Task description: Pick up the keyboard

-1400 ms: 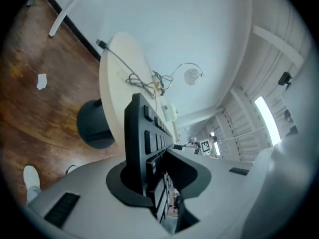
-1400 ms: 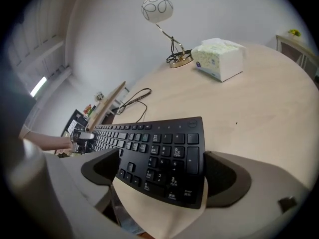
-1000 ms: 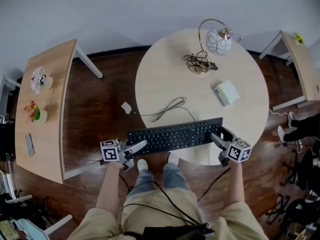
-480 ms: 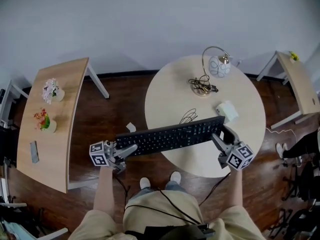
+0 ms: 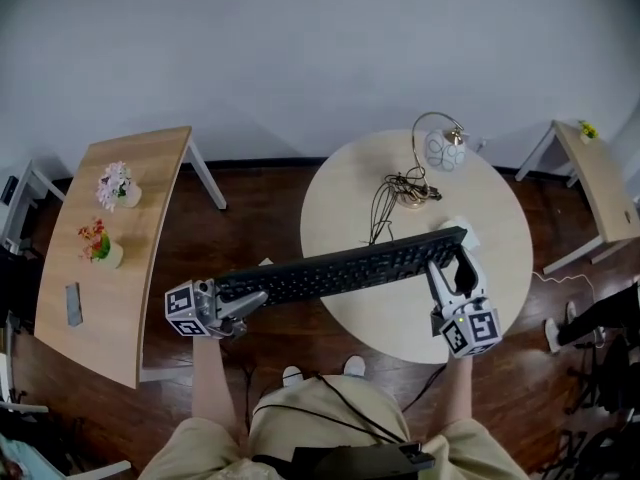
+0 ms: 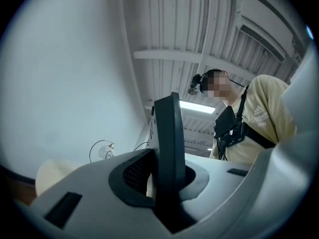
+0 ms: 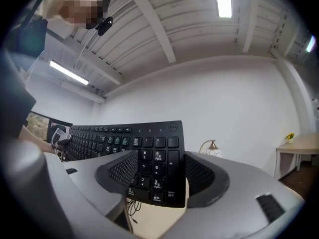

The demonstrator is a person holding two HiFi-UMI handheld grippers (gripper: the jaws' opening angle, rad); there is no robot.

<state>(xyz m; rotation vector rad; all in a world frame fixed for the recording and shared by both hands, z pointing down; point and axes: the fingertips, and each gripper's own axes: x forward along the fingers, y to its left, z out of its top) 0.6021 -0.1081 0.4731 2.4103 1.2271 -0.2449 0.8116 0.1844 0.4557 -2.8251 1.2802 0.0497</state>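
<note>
The black keyboard (image 5: 340,265) hangs in the air above the near edge of the round table (image 5: 490,308), held at both ends. My left gripper (image 5: 252,296) is shut on its left end; in the left gripper view the keyboard (image 6: 168,133) shows edge-on between the pads of the left gripper (image 6: 167,183). My right gripper (image 5: 450,260) is shut on the right end, and the right gripper (image 7: 157,176) view shows the number pad of the keyboard (image 7: 124,136) between its pads. The keyboard's cable (image 5: 380,208) trails up from the table.
A desk lamp (image 5: 440,148) with a coiled cord stands at the round table's far side, and a white box (image 5: 464,228) peeks out behind the keyboard's right end. A wooden side table (image 5: 150,198) at left carries two flower pots. Another table (image 5: 600,183) stands at right.
Both grippers have risen and lifted the keyboard off the table, its right end further from me. The cable, earlier lying on the tabletop, now hangs from the keyboard.
</note>
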